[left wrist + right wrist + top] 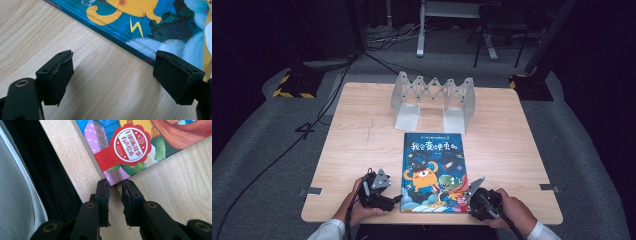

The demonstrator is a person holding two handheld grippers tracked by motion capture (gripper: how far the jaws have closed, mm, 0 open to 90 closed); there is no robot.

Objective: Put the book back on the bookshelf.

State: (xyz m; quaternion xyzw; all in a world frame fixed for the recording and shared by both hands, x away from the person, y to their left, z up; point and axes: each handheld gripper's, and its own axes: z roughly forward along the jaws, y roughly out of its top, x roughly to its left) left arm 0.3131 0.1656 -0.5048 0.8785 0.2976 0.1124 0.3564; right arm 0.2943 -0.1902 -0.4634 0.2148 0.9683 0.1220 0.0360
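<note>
Book (432,172) flat on table (352,150), rack (434,97) behind it

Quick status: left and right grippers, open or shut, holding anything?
Left gripper: open, holding nothing, beside the book.
Right gripper: jaws nearly shut around the book's near corner; actual grip cannot be told.

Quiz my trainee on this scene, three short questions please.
1. True or false: the left gripper has its jaws clamped on the picture book.
2. Which corner of the book is the right gripper at? A near left, B near right, C far right.
3. What stands near the far edge of the table?
Key: 1 false, its jaws stand wide open beside the book. 2 B. 3 An expanding metal book rack.
</note>
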